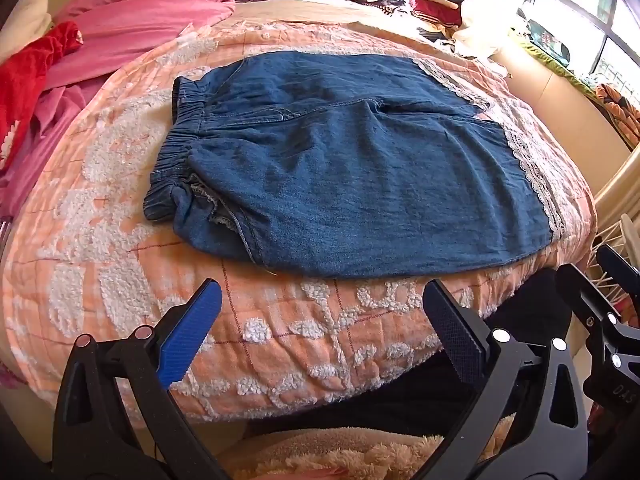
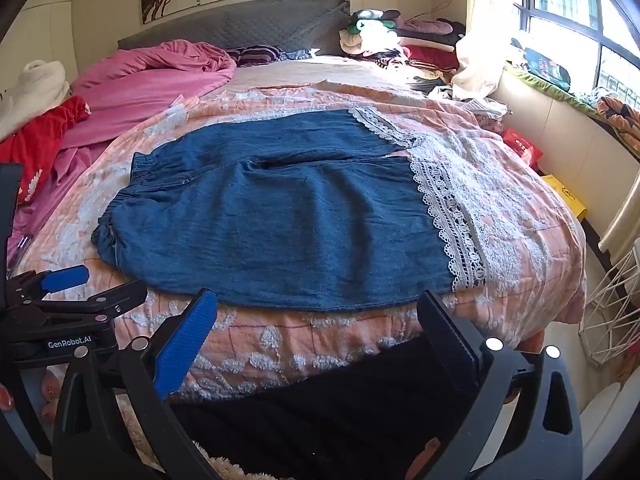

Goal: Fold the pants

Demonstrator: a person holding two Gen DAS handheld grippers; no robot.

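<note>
Blue denim pants (image 1: 344,168) lie spread flat on the peach quilted bed, elastic waistband to the left, white lace-trimmed leg hems to the right; they also show in the right wrist view (image 2: 280,220). My left gripper (image 1: 322,304) is open and empty, hovering just short of the pants' near edge. My right gripper (image 2: 316,312) is open and empty too, at the near edge of the bed, right of the left one. The left gripper also shows at the left of the right wrist view (image 2: 60,280).
A pink duvet (image 2: 160,76) and a red garment (image 2: 44,136) lie at the bed's left. A clothes pile (image 2: 400,36) sits by the headboard. A window ledge (image 2: 560,92) runs on the right, and a white wire basket (image 2: 612,300) stands beside the bed.
</note>
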